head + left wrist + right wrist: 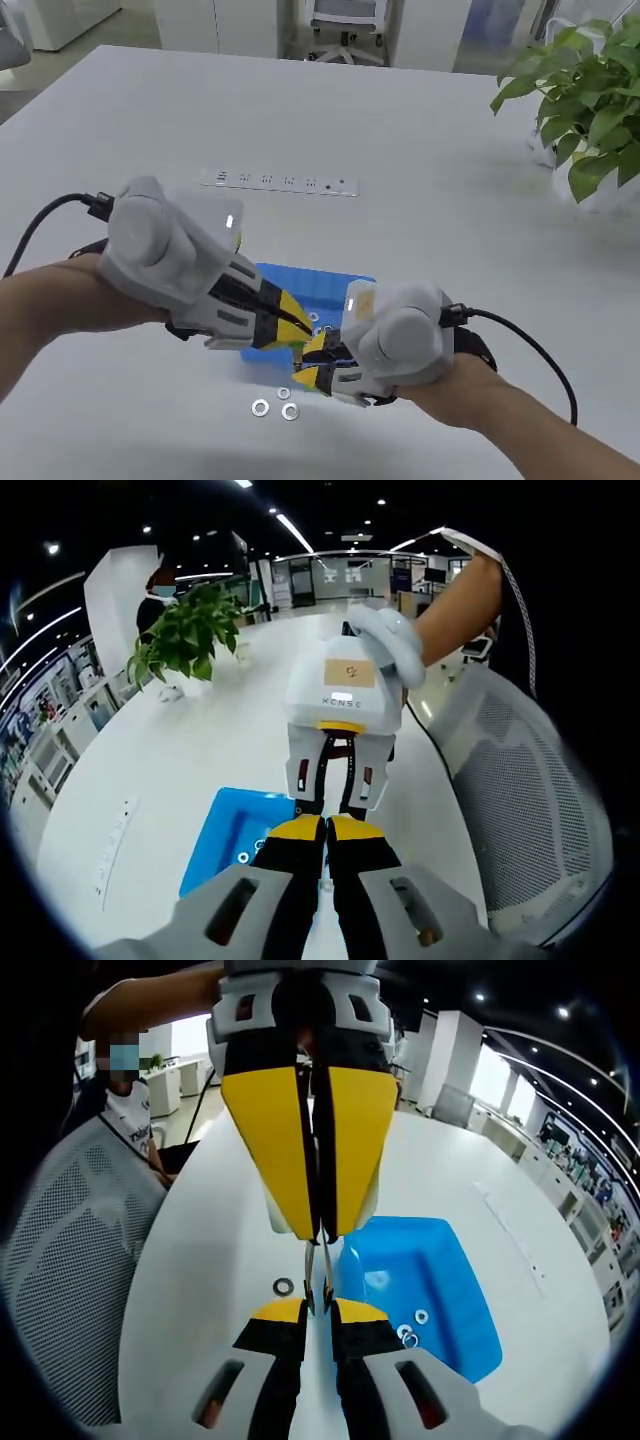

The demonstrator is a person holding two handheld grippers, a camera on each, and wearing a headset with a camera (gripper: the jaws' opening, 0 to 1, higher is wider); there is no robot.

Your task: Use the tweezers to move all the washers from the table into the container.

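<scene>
Blue container (450, 1270) is seen already holding at least two washers (421, 1316) (possibly three). Three loose washers (289, 411) are left on the table (450, 180) just beside it. Beside its near edge, the tweezers (311, 1272) are clamped by left gripper (318, 1235) and right gripper (318, 1307), jaws pressed together.

Head above, gripper views opposed, sharing container (235, 835)

a wide white table (420, 150) carries a blue container (300, 285) near the front middle, three loose washers (261, 407) just nearer than it, a white power strip (280, 183) farther back, and a potted plant (590, 100) at far right.
</scene>
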